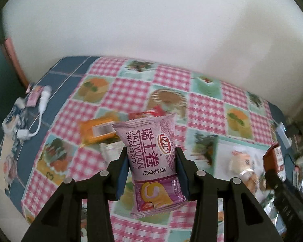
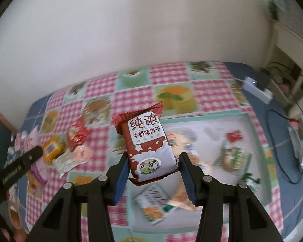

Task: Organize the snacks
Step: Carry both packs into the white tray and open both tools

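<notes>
My left gripper (image 1: 151,157) is shut on a purple Swiss roll packet (image 1: 151,157), held upright above the checked tablecloth (image 1: 208,104). In the right wrist view my right gripper (image 2: 153,161) is shut on a red-brown milk biscuit packet (image 2: 147,147), lifted over the left edge of a white tray (image 2: 250,129) that holds several snack packets. Loose snacks remain on the cloth: an orange packet (image 1: 97,133) and a red packet (image 1: 149,114) behind the Swiss roll, seen again as the orange packet (image 2: 51,149) and red packet (image 2: 76,135) at left.
A white cable and small items (image 1: 40,109) lie on the blue table part at left. A white power strip (image 2: 258,89) and black cables (image 2: 280,141) sit at the right. The other gripper's black body (image 2: 20,167) shows at the left edge. A white wall stands behind the table.
</notes>
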The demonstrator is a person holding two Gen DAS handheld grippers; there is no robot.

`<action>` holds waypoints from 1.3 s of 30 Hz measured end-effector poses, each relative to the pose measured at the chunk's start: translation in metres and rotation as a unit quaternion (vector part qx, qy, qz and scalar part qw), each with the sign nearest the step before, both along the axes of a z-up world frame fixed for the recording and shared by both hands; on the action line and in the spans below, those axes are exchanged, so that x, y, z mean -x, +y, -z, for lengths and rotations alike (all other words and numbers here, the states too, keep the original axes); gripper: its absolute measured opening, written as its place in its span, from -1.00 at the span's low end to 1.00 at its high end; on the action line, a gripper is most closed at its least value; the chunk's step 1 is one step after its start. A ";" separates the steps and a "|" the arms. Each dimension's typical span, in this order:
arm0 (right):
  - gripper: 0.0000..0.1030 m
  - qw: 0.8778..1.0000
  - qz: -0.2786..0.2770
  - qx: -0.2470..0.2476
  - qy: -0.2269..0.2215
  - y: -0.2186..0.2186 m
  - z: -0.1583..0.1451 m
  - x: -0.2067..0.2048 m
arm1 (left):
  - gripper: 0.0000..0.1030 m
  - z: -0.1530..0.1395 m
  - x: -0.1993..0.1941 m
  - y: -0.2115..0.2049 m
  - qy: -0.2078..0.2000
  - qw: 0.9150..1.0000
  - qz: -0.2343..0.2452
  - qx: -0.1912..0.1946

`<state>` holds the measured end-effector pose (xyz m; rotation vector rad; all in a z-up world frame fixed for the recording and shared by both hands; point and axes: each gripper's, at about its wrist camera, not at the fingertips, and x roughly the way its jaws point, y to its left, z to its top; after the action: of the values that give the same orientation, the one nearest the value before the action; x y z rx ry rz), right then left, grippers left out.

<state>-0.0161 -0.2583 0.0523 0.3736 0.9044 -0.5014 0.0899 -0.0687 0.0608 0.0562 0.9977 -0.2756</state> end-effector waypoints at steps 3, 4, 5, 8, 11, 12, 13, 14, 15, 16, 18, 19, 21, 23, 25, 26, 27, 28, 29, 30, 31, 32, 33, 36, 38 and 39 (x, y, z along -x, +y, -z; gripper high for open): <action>0.00 0.999 0.037 -0.001 0.000 -0.024 -0.007 0.016 | -0.13 -0.004 0.013 -0.023 -0.006 0.999 0.034 -0.001; 0.00 0.999 0.046 -0.002 0.000 -0.030 -0.009 0.020 | -0.13 -0.005 0.016 -0.028 -0.007 0.999 0.043 -0.002; 0.00 0.998 0.056 -0.003 -0.001 -0.036 -0.011 0.025 | -0.13 -0.005 0.020 -0.035 -0.008 0.999 0.052 -0.003; 0.00 0.996 0.085 -0.003 -0.002 -0.055 -0.016 0.039 | -0.13 -0.003 0.030 -0.056 -0.008 0.997 0.078 -0.016; 0.00 0.994 0.109 -0.007 -0.003 -0.072 -0.018 0.053 | -0.13 0.000 0.042 -0.077 -0.008 0.994 0.107 -0.027; 0.00 0.993 0.115 -0.010 -0.004 -0.076 -0.018 0.056 | -0.13 0.001 0.046 -0.083 -0.007 0.993 0.117 -0.029; 0.00 0.992 0.124 -0.013 -0.005 -0.082 -0.018 0.061 | -0.13 0.001 0.050 -0.091 -0.006 0.991 0.128 -0.031; 0.00 0.992 0.128 -0.014 -0.005 -0.085 -0.017 0.064 | -0.13 0.002 0.053 -0.096 -0.006 0.990 0.136 -0.032; 0.00 0.991 0.134 -0.015 -0.004 -0.088 -0.016 0.067 | -0.13 0.003 0.056 -0.103 -0.006 0.989 0.145 -0.036; 0.00 0.990 0.140 -0.017 -0.003 -0.093 -0.015 0.069 | -0.13 0.005 0.060 -0.110 -0.005 0.987 0.154 -0.041; 0.00 0.989 0.147 -0.022 0.000 -0.099 -0.012 0.073 | -0.13 0.008 0.065 -0.121 -0.002 0.985 0.167 -0.048; 0.00 0.988 0.150 -0.026 0.001 -0.102 -0.010 0.075 | -0.13 0.010 0.067 -0.127 0.001 0.983 0.175 -0.050; 0.00 0.988 0.153 -0.033 0.004 -0.106 -0.006 0.076 | -0.13 0.014 0.068 -0.134 0.013 0.982 0.183 -0.048; 0.00 0.987 0.155 -0.039 0.011 -0.109 0.000 0.077 | -0.13 0.019 0.068 -0.141 0.028 0.981 0.188 -0.043; 0.00 0.986 0.157 -0.045 0.018 -0.112 0.006 0.076 | -0.13 0.025 0.068 -0.148 0.037 0.980 0.191 -0.047; 0.00 0.986 0.158 -0.051 0.024 -0.114 0.011 0.075 | -0.13 0.028 0.067 -0.151 0.039 0.980 0.191 -0.050; 0.00 0.985 0.158 -0.055 0.029 -0.115 0.014 0.075 | -0.13 0.031 0.067 -0.153 0.042 0.979 0.192 -0.054; 0.00 0.985 0.158 -0.059 0.036 -0.115 0.019 0.074 | -0.13 0.035 0.067 -0.157 0.047 0.979 0.192 -0.057; 0.00 0.985 0.158 -0.062 0.042 -0.116 0.023 0.073 | -0.13 0.038 0.066 -0.159 0.052 0.978 0.192 -0.059; 0.00 0.984 0.158 -0.064 0.048 -0.117 0.026 0.072 | -0.13 0.043 0.066 -0.162 0.058 0.978 0.192 -0.061; 0.00 0.984 0.158 -0.067 0.053 -0.117 0.031 0.071 | -0.13 0.045 0.065 -0.164 0.062 0.978 0.191 -0.062; 0.01 0.983 0.157 -0.071 0.058 -0.118 0.034 0.070 | -0.13 0.048 0.064 -0.165 0.066 0.977 0.191 -0.062; 0.01 0.983 0.157 -0.074 0.062 -0.118 0.036 0.069 | -0.13 0.051 0.062 -0.168 0.070 0.977 0.191 -0.061; 0.01 0.982 0.158 -0.080 0.070 -0.118 0.041 0.068 | -0.13 0.056 0.061 -0.175 0.069 0.976 0.194 -0.068; 0.01 0.981 0.158 -0.081 0.072 -0.118 0.042 0.067 | -0.13 0.059 0.060 -0.179 0.070 0.976 0.195 -0.071; 0.01 0.981 0.158 -0.082 0.073 -0.118 0.042 0.066 | -0.13 0.061 0.060 -0.181 0.072 0.976 0.195 -0.069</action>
<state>-0.0825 -0.3765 0.0101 0.6433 1.0381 -0.7560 0.0304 -0.2495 -0.0006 0.3661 1.1457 -0.5757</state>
